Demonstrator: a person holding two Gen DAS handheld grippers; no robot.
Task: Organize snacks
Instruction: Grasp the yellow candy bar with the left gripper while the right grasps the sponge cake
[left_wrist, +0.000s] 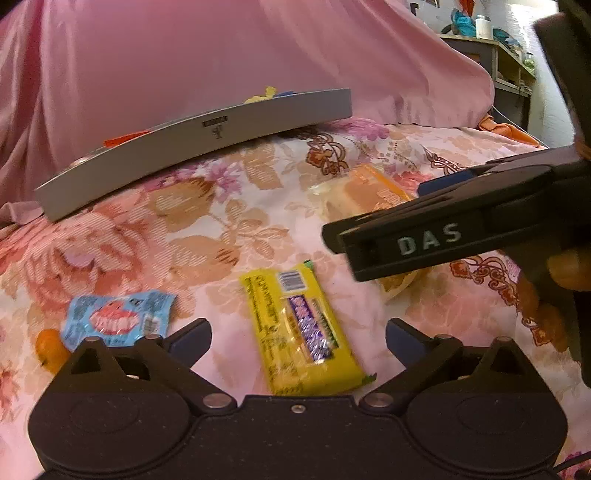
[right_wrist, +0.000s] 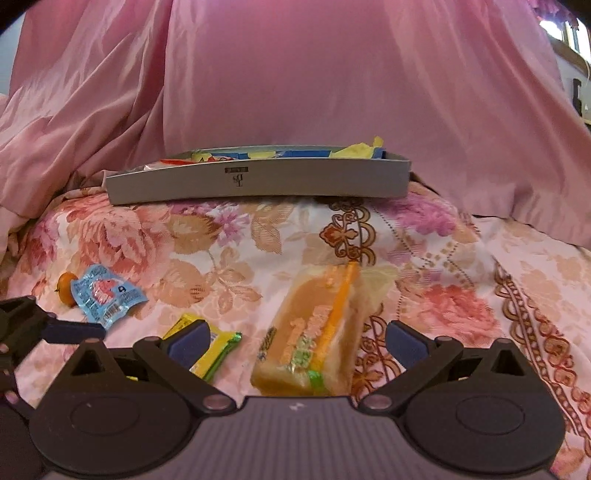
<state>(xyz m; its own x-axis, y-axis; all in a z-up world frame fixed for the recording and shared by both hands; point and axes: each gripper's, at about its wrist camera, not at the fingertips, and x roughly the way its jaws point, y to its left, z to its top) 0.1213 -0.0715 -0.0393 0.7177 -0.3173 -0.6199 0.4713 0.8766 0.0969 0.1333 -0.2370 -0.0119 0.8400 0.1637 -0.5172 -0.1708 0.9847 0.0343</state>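
Lying between the wide-open left gripper (left_wrist: 298, 338) fingers, seemingly untouched: yellow snack bar (left_wrist: 301, 332).

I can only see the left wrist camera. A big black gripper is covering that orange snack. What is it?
Observer: It's a clear packet with an orange stripe and a pale cake inside, lying whole on the flowery cloth.
Child: Is the right gripper grabbing it?
Observer: No. It's open, its jaws standing either side of the packet without pressing it.
Child: What's in the grey tray? I mostly see its side.
Observer: It holds blue and yellow wrappers, plus a red scrap at the left end.
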